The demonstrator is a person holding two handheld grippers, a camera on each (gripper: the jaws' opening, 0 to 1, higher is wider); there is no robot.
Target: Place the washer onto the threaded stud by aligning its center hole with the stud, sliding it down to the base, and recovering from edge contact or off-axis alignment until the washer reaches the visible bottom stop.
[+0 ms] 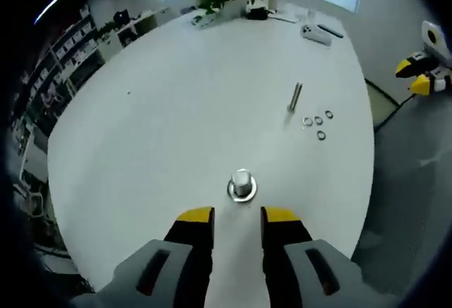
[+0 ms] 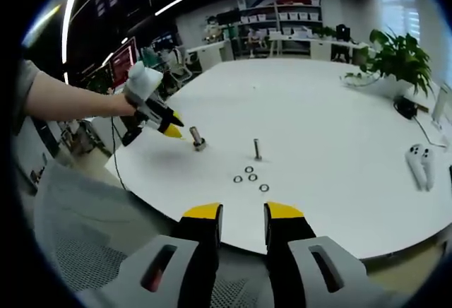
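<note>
The table [image 1: 176, 96] is plain white, smooth and matt with barely any sheen. The stud [image 1: 242, 183] near the left gripper [image 1: 237, 224] looks like bright polished metal, shiny on its rounded top and flat base. The loose bolt [image 1: 294, 97] and small washers [image 1: 318, 124] farther off are silvery metal too. Both grippers look like grey matt plastic with yellow tips; same on the right gripper [image 2: 243, 219]. The floor [image 2: 78, 244] reads as grey textured carpet.

No legible text, labels, brands or numbers anywhere in either view.
</note>
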